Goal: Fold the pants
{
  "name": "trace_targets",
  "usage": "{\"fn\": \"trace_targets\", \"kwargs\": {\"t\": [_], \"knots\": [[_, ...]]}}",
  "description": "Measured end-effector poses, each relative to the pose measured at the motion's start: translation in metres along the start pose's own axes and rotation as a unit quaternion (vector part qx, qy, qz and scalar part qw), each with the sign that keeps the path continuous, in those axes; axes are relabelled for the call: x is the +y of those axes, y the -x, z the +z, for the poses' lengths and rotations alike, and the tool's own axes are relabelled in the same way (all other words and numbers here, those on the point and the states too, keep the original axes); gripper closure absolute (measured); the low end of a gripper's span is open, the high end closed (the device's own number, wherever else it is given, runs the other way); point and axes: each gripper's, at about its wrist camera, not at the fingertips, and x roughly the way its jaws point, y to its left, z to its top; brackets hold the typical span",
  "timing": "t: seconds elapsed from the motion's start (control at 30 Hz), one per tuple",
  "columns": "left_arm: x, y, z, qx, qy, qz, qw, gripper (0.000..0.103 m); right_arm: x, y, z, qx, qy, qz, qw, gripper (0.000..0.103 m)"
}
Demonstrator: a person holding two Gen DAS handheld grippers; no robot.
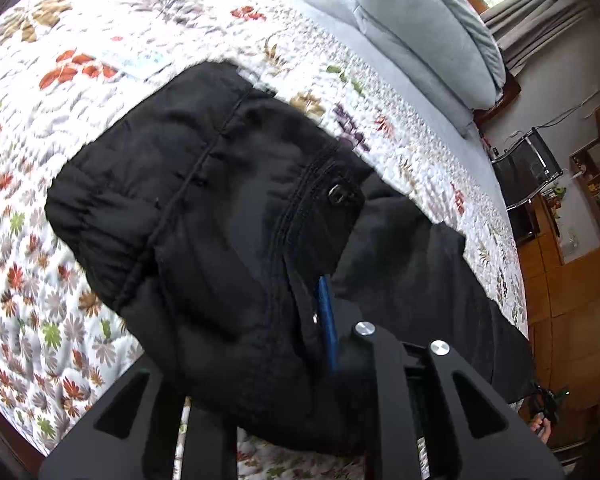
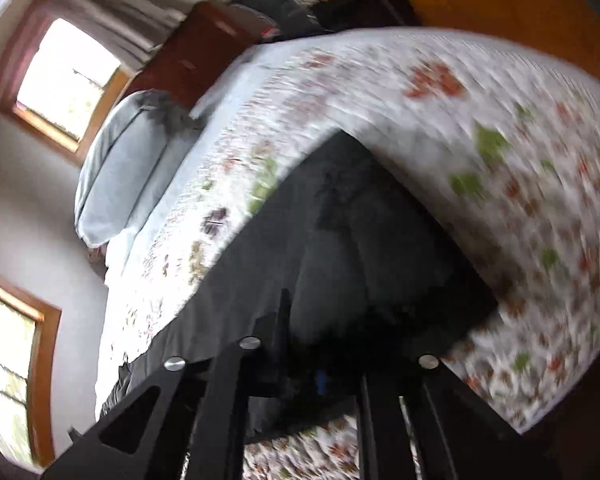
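Observation:
Black pants [image 1: 228, 216] lie on the floral quilt [image 1: 100, 40] of a bed, waistband end bunched and lifted toward the left wrist camera, with a zip pocket showing. My left gripper [image 1: 320, 320] is shut on the pants fabric; only its blue-padded finger [image 1: 327, 320] shows, the other is hidden in cloth. In the blurred right wrist view the pants [image 2: 360, 240] spread dark over the quilt [image 2: 500, 140]. My right gripper [image 2: 320, 380] is shut on the pants' near edge, fingers mostly buried in fabric.
A grey-blue pillow [image 1: 432, 32] lies at the head of the bed, also in the right wrist view [image 2: 128, 168]. A chair [image 1: 528, 176] and wooden furniture [image 1: 572, 300] stand beside the bed. Windows [image 2: 68, 76] are on the wall.

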Motion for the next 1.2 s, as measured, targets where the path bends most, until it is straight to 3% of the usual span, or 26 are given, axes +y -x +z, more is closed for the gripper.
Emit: {"fn": "trace_targets", "kwargs": {"t": [0.07, 0.17, 0.23, 0.37, 0.5, 0.63, 0.73, 0.83, 0.87, 1.03, 1.1, 1.17, 1.2], "knots": [[-0.005, 0.006, 0.003, -0.014, -0.001, -0.013, 0.9998, 0.086, 0.019, 0.008, 0.005, -0.015, 0.029, 0.015, 0.999, 0.096], [-0.009, 0.011, 0.001, -0.031, -0.017, -0.016, 0.9992, 0.086, 0.035, 0.024, 0.008, -0.054, 0.062, 0.073, 0.994, 0.096], [-0.007, 0.007, -0.003, -0.025, -0.023, -0.006, 0.9994, 0.086, 0.029, 0.024, 0.006, -0.052, 0.065, 0.057, 0.995, 0.096], [0.015, -0.003, -0.015, -0.010, 0.008, -0.017, 0.9998, 0.082, -0.028, -0.007, -0.012, 0.025, 0.001, -0.043, 0.999, 0.096], [0.022, 0.005, -0.017, -0.017, 0.026, -0.032, 0.9990, 0.076, -0.053, -0.005, -0.030, 0.009, -0.053, -0.004, 0.999, 0.082], [0.023, 0.014, -0.010, -0.032, 0.033, -0.021, 0.9987, 0.071, -0.050, -0.001, -0.041, 0.005, -0.044, 0.001, 0.999, 0.068], [0.038, 0.028, -0.003, -0.073, 0.081, 0.004, 0.9940, 0.056, -0.042, -0.002, -0.041, 0.011, -0.027, -0.011, 1.000, 0.066], [0.052, 0.034, 0.000, -0.090, 0.112, 0.006, 0.9896, 0.063, -0.038, -0.008, -0.037, 0.016, -0.028, -0.019, 0.999, 0.066], [0.055, 0.033, 0.001, -0.087, 0.114, 0.024, 0.9894, 0.068, -0.038, -0.010, -0.037, 0.018, -0.027, -0.023, 0.999, 0.066], [0.041, 0.033, 0.004, -0.080, 0.059, 0.077, 0.9921, 0.065, -0.034, -0.011, -0.037, 0.025, -0.016, -0.040, 0.999, 0.066], [0.031, 0.049, 0.003, -0.107, 0.047, 0.138, 0.9834, 0.034, -0.034, -0.007, -0.037, 0.022, -0.018, -0.035, 0.999, 0.062], [0.021, 0.073, -0.003, -0.160, 0.039, 0.210, 0.9637, 0.019, -0.037, -0.001, -0.039, 0.018, -0.025, -0.024, 0.999, 0.055], [0.015, 0.083, -0.006, -0.184, 0.034, 0.228, 0.9553, 0.019, -0.038, 0.003, -0.039, 0.014, -0.031, -0.016, 0.999, 0.054]]}}
